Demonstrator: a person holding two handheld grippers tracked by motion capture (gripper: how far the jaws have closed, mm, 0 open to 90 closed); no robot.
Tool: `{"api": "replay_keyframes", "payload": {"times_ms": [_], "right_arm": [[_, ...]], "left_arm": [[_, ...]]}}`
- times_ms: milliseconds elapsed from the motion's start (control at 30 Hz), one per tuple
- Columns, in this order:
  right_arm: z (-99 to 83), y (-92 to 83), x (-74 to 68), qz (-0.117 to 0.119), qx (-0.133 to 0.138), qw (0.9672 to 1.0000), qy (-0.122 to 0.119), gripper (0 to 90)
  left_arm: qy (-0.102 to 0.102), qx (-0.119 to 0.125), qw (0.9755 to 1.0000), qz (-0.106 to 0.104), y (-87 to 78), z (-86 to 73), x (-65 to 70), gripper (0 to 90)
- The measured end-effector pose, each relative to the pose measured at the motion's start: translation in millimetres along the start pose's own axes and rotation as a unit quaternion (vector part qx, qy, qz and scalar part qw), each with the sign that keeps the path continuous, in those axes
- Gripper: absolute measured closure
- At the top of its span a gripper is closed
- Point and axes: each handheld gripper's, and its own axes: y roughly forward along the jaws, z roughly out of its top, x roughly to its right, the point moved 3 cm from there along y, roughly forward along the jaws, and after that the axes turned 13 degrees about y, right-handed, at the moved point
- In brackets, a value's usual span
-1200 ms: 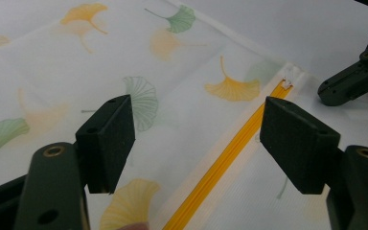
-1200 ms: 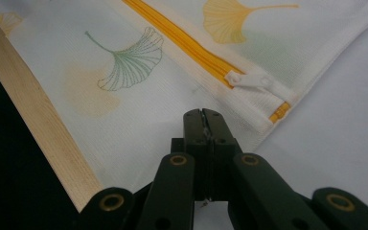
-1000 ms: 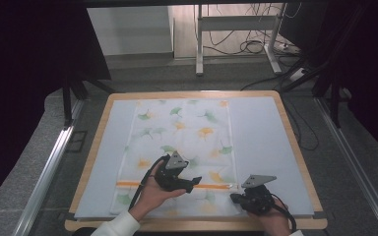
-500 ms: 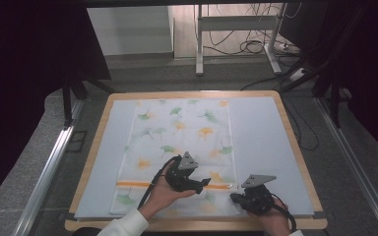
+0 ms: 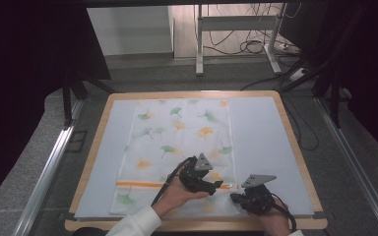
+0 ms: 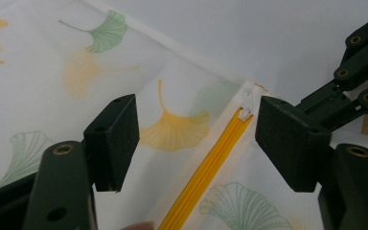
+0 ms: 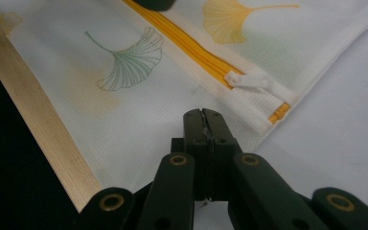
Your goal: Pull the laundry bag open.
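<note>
A: Start with the big things. What lies on the pale wooden-rimmed table [image 5: 93, 162]?

B: A white mesh laundry bag printed with green and yellow ginkgo leaves [image 5: 177, 142] lies flat on the light blue mat [image 5: 261, 137]. Its orange zipper [image 5: 142, 185] runs across the near end, and the small white plastic zipper pull [image 7: 249, 81] sits at the zipper's right end, close to the bag's corner.

A: And the grippers?

B: The right gripper [image 7: 204, 117] has its jaws pressed fully together on the bag's edge fabric just short of the pull, pinning the corner to the mat. The left gripper [image 6: 196, 139] has just been closing slightly, but its jaws stand wide apart with the zipper and pull between them, touching neither.

A: How are the hands posed?

B: The left hand [image 5: 177, 194] reaches across toward the right one, gripper angled down along the zipper line. The right hand [image 5: 270, 219] rests low at the table's near edge.

A: What could go wrong?

B: I'd judge the pull is small and lies flat, so the left jaws may close on mesh instead, or miss. If the right grip slips, the bag would bunch when the pull is dragged.
</note>
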Motion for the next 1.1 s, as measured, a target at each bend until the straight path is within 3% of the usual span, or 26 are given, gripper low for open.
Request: {"api": "replay_keyframes", "payload": {"times_ms": [367,533,900,1100], "right_arm": [[0.1,-0.1,0.3,0.001,-0.001,1.0,0.001,88.8],[0.1,-0.3,0.4,0.002,-0.003,1.0,0.0,88.8],[0.1,-0.4,0.4,0.002,-0.004,1.0,0.0,88.8],[0.1,-0.5,0.7,0.002,-0.004,1.0,-0.002,88.7]], "left_arm": [[0.004,-0.008,0.9998,-0.015,19.8,10.8,5.5,34.1],[-0.004,-0.007,0.9998,-0.018,30.5,14.0,8.2,35.5],[0.004,-0.02,0.9989,-0.041,45.8,17.5,13.5,45.1],[0.007,-0.031,0.9981,-0.053,52.0,16.7,15.9,55.7]]}}
